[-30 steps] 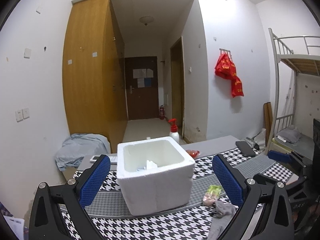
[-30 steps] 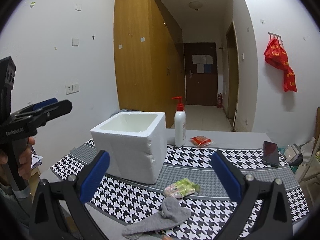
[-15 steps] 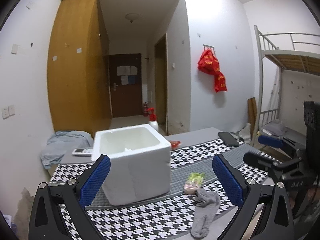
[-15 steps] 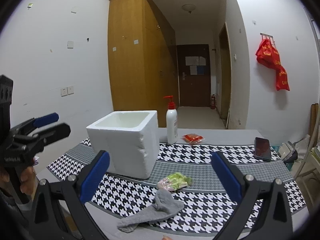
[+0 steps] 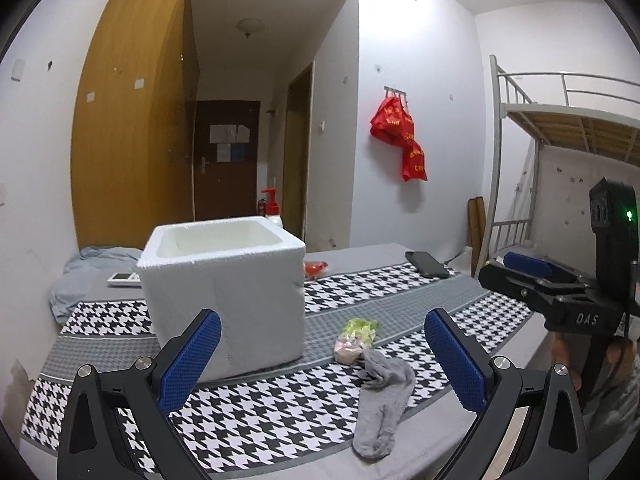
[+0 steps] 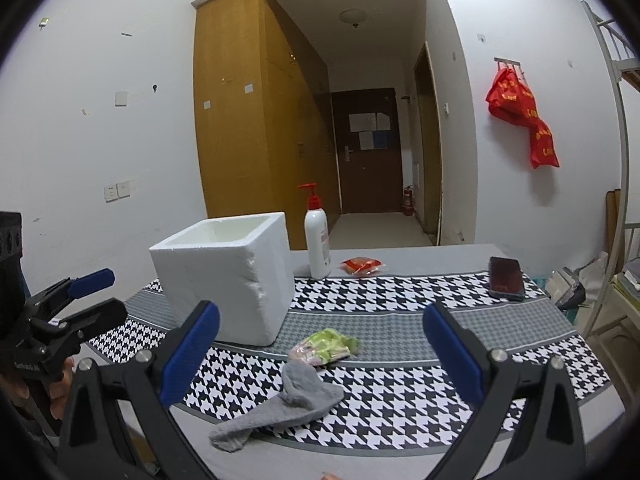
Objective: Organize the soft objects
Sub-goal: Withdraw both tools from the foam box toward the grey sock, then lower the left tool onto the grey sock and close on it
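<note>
A grey sock [image 5: 382, 400] [image 6: 286, 404] lies near the front edge of the houndstooth cloth. Just behind it sits a small green and pink soft packet [image 5: 356, 338] [image 6: 324, 347]. A white foam box [image 5: 224, 292] [image 6: 228, 276] stands open-topped to the left of both. My left gripper [image 5: 320, 360] is open and empty, hovering in front of the box and sock; it also shows at the left edge of the right wrist view [image 6: 86, 296]. My right gripper [image 6: 320, 354] is open and empty above the sock and packet, and appears at the right of the left wrist view [image 5: 520, 270].
A pump bottle [image 6: 317, 236] and a red packet [image 6: 361, 265] stand behind the box. A black phone [image 6: 506, 278] lies at the cloth's far right. A blue-grey cloth [image 5: 86, 272] and a white remote [image 5: 124, 278] lie at the table's far left. A bunk bed frame [image 5: 560, 152] rises on the right.
Both grippers have pulled back and lowered, so the box, packet and sock look nearer and more of the table's front shows. The left view has swung to the right.
</note>
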### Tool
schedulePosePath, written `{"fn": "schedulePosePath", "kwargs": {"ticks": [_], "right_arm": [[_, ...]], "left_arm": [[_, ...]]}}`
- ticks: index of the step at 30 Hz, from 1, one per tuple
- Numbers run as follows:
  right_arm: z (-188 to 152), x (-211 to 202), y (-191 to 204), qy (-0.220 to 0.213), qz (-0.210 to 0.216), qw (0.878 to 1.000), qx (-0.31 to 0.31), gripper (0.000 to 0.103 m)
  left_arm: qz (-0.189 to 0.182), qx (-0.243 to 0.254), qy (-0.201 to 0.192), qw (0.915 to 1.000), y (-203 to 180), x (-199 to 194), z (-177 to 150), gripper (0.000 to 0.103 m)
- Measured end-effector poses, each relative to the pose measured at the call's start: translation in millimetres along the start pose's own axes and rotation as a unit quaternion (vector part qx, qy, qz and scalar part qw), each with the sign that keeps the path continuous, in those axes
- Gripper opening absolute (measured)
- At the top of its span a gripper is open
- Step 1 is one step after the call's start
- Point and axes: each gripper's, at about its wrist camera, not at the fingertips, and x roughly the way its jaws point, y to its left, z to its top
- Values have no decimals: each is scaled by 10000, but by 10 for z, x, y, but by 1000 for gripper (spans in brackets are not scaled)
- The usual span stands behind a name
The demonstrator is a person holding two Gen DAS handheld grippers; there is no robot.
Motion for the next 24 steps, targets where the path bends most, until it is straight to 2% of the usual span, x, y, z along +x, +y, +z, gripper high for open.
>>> {"fn": "schedulePosePath", "kwargs": {"ticks": [6, 14, 24], "right_arm": [[-109, 15, -48, 68, -91, 9999, 54, 103], [-254, 76, -134, 194, -167, 9995, 201, 103], [-348, 180, -276, 371, -332, 9984, 251, 103]], "left_arm": [[-72, 167, 69, 9998, -143, 78, -156, 102], [-223, 281, 352, 9987, -266, 277, -352, 102], [-680, 313, 709, 9947, -341, 463, -463, 102]]}}
